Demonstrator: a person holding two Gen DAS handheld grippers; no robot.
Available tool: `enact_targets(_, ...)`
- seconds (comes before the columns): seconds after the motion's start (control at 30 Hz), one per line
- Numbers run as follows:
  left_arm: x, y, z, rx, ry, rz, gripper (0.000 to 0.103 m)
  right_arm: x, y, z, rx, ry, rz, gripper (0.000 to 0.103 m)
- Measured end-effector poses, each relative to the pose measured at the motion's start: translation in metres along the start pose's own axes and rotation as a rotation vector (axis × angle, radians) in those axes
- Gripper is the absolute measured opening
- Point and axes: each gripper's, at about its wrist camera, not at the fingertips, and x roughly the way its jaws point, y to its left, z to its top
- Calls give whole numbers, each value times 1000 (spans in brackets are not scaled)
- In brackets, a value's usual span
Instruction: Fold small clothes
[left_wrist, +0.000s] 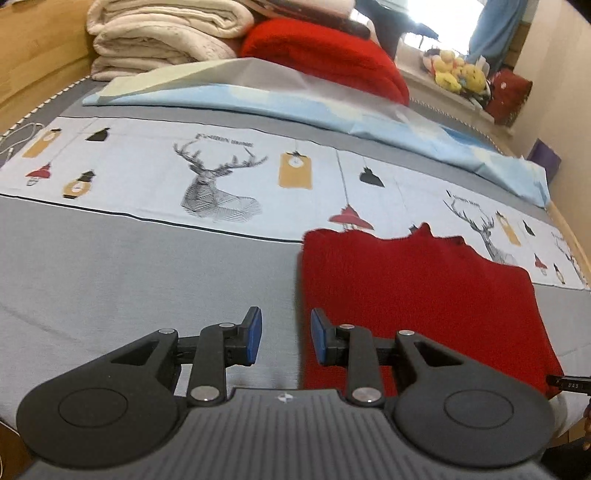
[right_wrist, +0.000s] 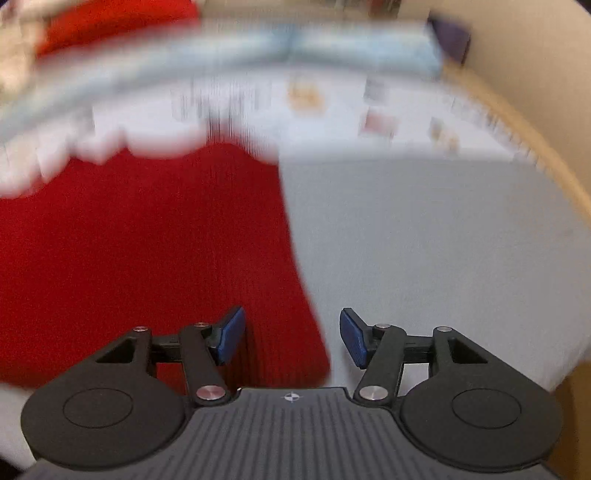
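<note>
A dark red knit garment (left_wrist: 417, 306) lies flat on a bed, on the grey part of the bedsheet (left_wrist: 129, 280), with its far edge reaching onto a pale printed band of the sheet. In the left wrist view it sits to the right of centre; in the right wrist view the same garment (right_wrist: 147, 258) fills the left half, badly blurred.

The left gripper (left_wrist: 286, 339) hovers low at the garment's near left edge, its 2 blue-padded fingers (left_wrist: 255, 338) spread apart with nothing between them. Its right finger is over the red knit, its left one over bare grey sheet.

The right gripper (right_wrist: 291, 336) is at the garment's near right edge, its fingers also spread wide and holding nothing. The left finger is over the red fabric, the right one over grey sheet.

Farther off, the printed band shows a stag's head (left_wrist: 218, 184), lamps and tags. Beyond it lies a folded light blue sheet (left_wrist: 295, 107). At the far end stand a stack of cream blankets (left_wrist: 162, 37) and a bright red blanket (left_wrist: 328, 55). Yellow plush toys (left_wrist: 458, 74) sit on a ledge at the far right. A white cable (left_wrist: 22, 136) lies at the far left edge. A wooden bed frame (left_wrist: 37, 66) borders the left side.
</note>
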Motion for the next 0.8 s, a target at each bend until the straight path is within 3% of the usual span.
enact_targets(0.07, -11, 12, 2, -23, -17, 4, 34, 8, 0, -1, 27, 21, -19, 62)
enact_targets(0.17, -31, 34, 4, -80, -45, -9, 36, -10, 13, 1, 45, -79, -33, 61)
enact_targets(0.3, -54, 67, 4, -178, -58, -15, 39, -30, 48, -1, -49, -173, -6, 61)
enact_targets(0.43, -72, 99, -1, -247, -49, 47, 39, -43, 89, -6, -101, -222, 63, 59)
enact_targets(0.63, -87, 143, -11, -323, -50, 88, 40, -43, 163, -17, -163, -155, 248, 56)
enact_targets(0.8, -96, 169, -21, -362, -46, 113, 40, -61, 240, -32, -261, -164, 376, 56)
